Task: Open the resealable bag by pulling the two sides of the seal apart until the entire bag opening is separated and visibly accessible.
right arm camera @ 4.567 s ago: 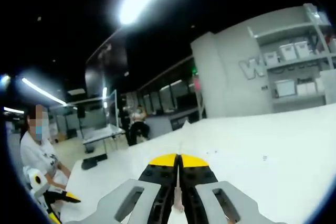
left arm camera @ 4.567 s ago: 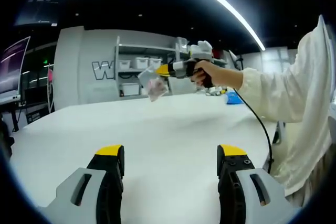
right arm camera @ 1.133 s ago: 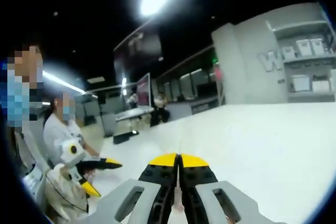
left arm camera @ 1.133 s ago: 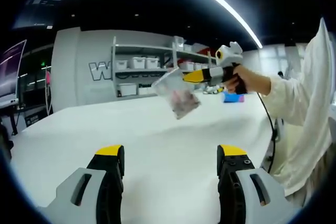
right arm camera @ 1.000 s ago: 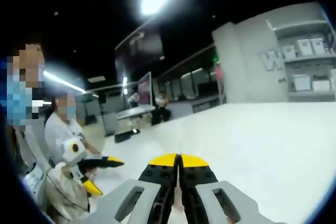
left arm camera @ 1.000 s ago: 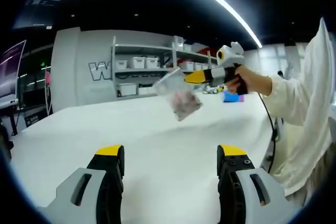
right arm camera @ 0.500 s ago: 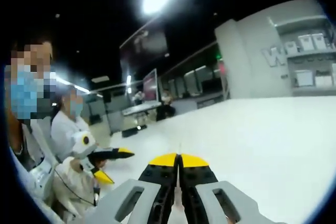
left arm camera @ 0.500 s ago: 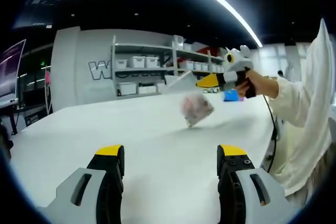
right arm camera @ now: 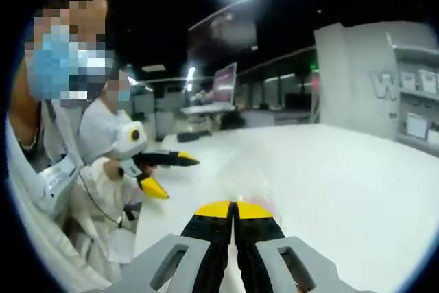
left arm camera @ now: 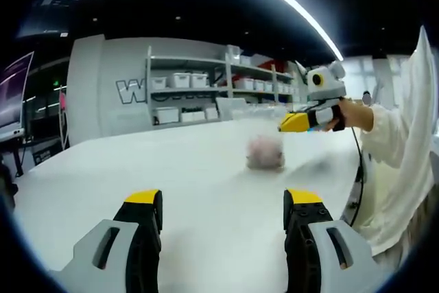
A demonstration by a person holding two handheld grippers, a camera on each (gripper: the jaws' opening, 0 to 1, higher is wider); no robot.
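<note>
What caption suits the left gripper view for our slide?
Left gripper open over the white table; right gripper beside a blurred bag.

Blurred bag (left arm camera: pixel 265 151) on white table (left arm camera: pixel 171 169) — left gripper (left arm camera: pixel 221 200) jaws apart.

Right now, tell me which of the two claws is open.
The left claw: in the left gripper view its yellow-tipped jaws stand wide apart. The right claw has its jaws pressed together in the right gripper view.
</note>
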